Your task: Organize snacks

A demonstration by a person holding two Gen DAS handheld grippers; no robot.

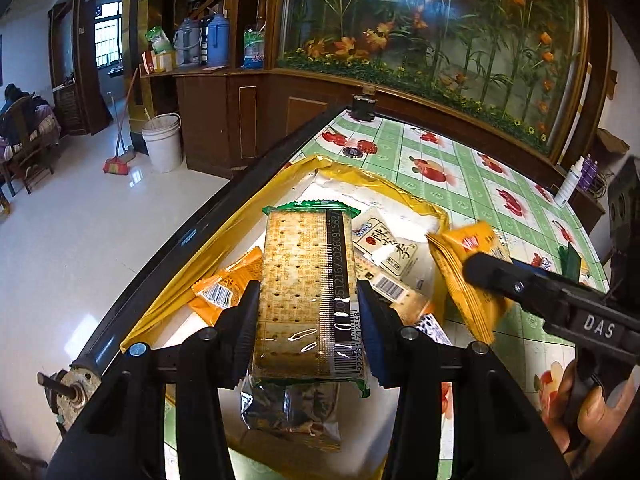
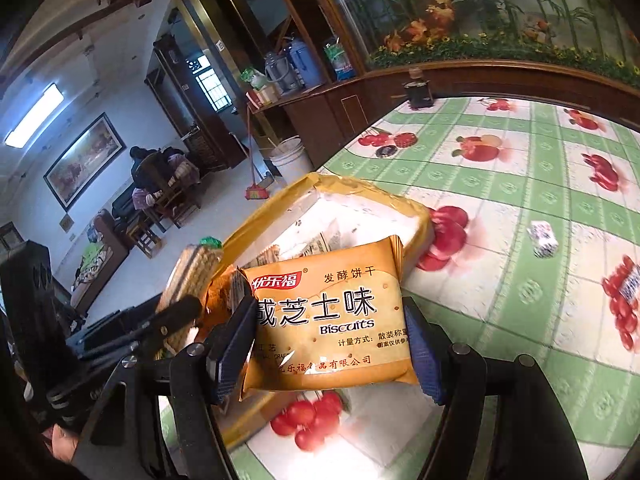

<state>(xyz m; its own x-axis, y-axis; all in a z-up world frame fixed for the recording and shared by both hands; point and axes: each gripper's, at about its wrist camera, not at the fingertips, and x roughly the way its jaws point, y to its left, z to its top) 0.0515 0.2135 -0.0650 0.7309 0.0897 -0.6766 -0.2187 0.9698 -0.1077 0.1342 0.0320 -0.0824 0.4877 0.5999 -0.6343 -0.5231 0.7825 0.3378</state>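
The left tongs [image 1: 306, 304] were clamped on a clear cracker pack [image 1: 306, 292] printed 2026091532, above the yellow-taped white box [image 1: 372, 196] on the surface [image 2: 520, 184]. The right tongs [image 2: 332, 336] were clamped on an orange packet [image 2: 328, 320] reading "Biscuits", near the box.

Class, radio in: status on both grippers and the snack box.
Left gripper shut on cracker pack. Right gripper shut on orange biscuit packet. Both above white box; nothing blocking it.
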